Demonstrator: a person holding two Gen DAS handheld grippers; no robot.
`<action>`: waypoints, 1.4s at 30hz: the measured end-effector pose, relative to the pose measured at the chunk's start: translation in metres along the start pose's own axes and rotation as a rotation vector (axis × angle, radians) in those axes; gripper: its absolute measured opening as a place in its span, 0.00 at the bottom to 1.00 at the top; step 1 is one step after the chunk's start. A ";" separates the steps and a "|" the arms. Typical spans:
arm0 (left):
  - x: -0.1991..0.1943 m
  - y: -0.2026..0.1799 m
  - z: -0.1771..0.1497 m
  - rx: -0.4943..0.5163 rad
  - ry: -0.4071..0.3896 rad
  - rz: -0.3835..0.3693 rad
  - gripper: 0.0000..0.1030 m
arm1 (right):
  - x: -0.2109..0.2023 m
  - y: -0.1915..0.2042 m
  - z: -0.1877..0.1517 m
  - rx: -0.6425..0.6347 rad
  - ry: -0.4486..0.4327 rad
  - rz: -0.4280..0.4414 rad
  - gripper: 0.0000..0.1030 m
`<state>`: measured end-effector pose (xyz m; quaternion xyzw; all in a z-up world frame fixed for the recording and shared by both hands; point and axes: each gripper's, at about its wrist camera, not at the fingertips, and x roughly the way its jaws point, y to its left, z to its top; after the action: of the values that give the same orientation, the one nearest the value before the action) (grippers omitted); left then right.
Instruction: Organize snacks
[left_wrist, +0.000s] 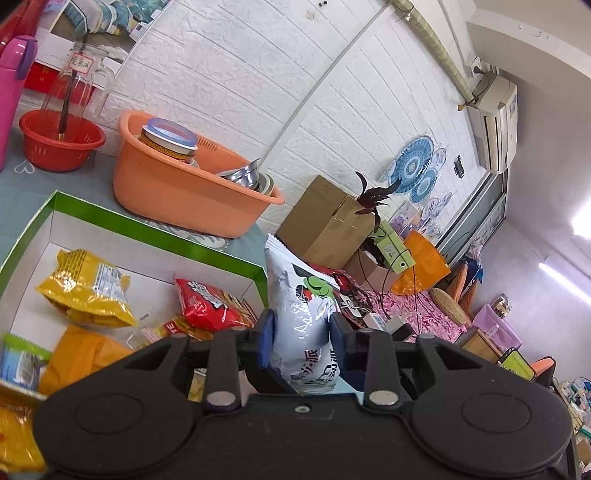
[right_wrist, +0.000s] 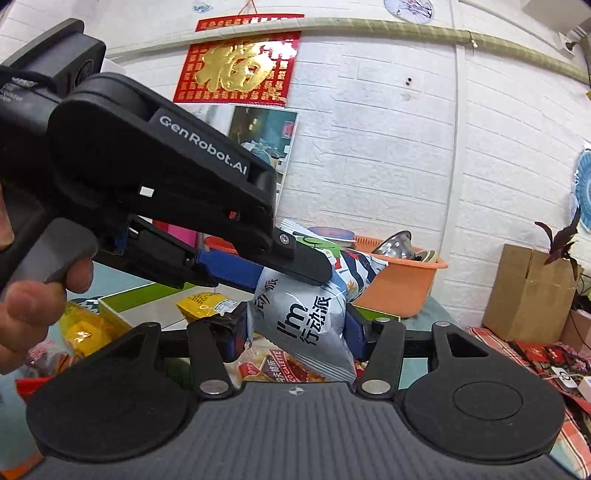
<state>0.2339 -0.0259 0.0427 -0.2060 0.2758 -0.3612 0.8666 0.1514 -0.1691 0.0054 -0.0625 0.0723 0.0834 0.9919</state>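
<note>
Two grippers: both at one white snack bag (left_wrist: 310, 317), raised above the worktop (left_wrist: 22, 192).
Left gripper (left_wrist: 301, 332): tilted slightly down, fingers (left_wrist: 266, 334) clamped tight on the bag's middle.
Right gripper (right_wrist: 295, 334): nearly level, fingers (right_wrist: 354, 328) wide, flanking the bag's lower part; contact unclear.
Bag: puffy, crinkled, green logo, black lettering.
Place: beside the green-rimmed box (left_wrist: 155, 229) of snacks.

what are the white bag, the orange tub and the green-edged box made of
White bag: thin plastic film, slightly glossy, going by its crinkles and serrated sealed top edge. Orange tub: moulded plastic, smooth with a soft sheen and a rolled rim. Green-edged box: probably coated cardboard; shiny green rim, flat matte white walls inside, sharp folded corners.
</note>
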 end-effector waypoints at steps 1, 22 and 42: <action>0.004 0.003 0.002 0.004 0.003 0.004 0.12 | 0.004 0.000 -0.002 0.006 -0.001 -0.002 0.86; -0.076 -0.031 -0.020 -0.017 -0.134 0.075 1.00 | -0.062 0.002 -0.006 -0.032 -0.148 0.004 1.00; -0.153 -0.016 -0.124 -0.205 -0.039 0.130 1.00 | -0.137 0.024 -0.051 -0.046 0.106 0.227 1.00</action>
<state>0.0581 0.0573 0.0074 -0.2821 0.3071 -0.2698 0.8679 0.0069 -0.1735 -0.0266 -0.0808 0.1296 0.1933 0.9692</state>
